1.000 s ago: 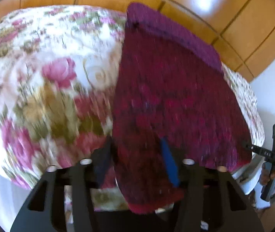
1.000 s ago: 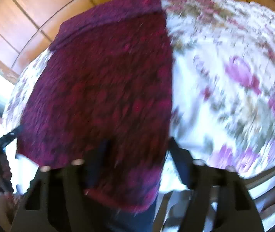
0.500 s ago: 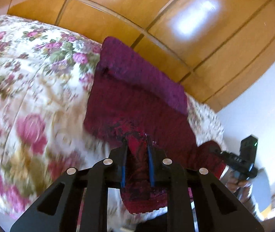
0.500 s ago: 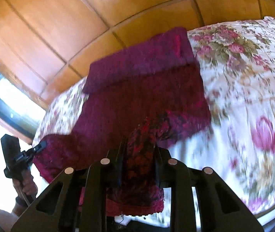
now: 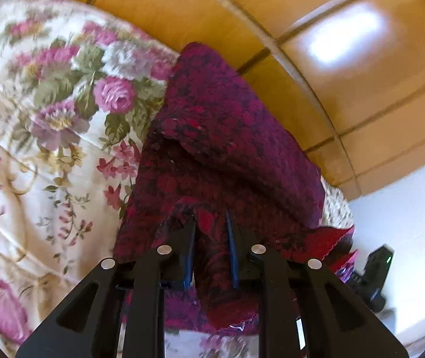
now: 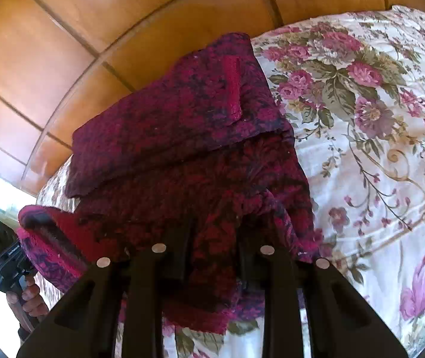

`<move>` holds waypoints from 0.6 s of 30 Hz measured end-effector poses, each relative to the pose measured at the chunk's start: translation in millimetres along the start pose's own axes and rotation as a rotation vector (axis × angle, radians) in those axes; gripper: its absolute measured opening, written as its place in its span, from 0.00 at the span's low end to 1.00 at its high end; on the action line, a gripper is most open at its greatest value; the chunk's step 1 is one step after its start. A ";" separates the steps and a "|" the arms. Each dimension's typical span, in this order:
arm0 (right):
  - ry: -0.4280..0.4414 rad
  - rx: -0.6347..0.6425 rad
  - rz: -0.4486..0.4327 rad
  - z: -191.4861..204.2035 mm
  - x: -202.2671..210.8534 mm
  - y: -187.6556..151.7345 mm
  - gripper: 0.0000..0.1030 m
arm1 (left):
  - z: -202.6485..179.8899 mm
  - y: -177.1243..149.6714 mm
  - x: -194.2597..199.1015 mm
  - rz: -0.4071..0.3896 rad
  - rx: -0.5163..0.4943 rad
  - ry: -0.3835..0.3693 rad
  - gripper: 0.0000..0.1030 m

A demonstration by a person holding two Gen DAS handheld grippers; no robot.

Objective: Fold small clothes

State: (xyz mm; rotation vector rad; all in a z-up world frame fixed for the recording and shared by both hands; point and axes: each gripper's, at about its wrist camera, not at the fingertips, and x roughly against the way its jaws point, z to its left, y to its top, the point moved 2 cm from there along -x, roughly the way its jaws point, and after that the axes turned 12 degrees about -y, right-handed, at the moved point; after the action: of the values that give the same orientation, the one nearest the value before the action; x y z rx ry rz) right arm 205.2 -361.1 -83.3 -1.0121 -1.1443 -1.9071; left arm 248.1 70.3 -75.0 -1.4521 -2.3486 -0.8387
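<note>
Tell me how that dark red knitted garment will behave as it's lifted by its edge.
Probably floppy: the knitted garment sags and bunches between the left hand-held gripper and right hand-held gripper. The thick knit likely grips, not slips. Both jaws are opening, so it may drop.

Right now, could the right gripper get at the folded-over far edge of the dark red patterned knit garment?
Probably yes, but not freely: the right gripper has a bunch of the dark red patterned knit garment between its opening jaws. The folded-over far edge lies uncovered on the floral bedspread ahead.
</note>
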 end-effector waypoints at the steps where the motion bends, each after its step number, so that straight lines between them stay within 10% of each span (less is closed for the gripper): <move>1: 0.030 -0.020 0.009 -1.0 -2.3 3.4 0.39 | 5.9 5.0 -2.0 0.007 0.048 -0.024 0.31; 7: 0.170 -0.137 -0.061 -15.1 15.6 16.5 0.90 | 23.6 23.9 45.4 -0.164 0.166 -0.105 0.72; 11: 0.157 -0.114 -0.124 -31.5 35.1 13.7 0.92 | 28.2 19.8 79.8 -0.207 0.089 -0.075 0.72; 18: 0.047 0.017 -0.086 -48.0 32.5 -31.5 0.81 | 44.0 -52.4 68.2 -0.022 -0.121 0.013 0.79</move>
State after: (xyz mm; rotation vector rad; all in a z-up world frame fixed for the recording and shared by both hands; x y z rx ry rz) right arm 150.5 -398.1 -81.7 -0.9173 -1.1917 -1.9750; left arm 173.7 128.7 -94.3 -1.4643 -2.3449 -1.0083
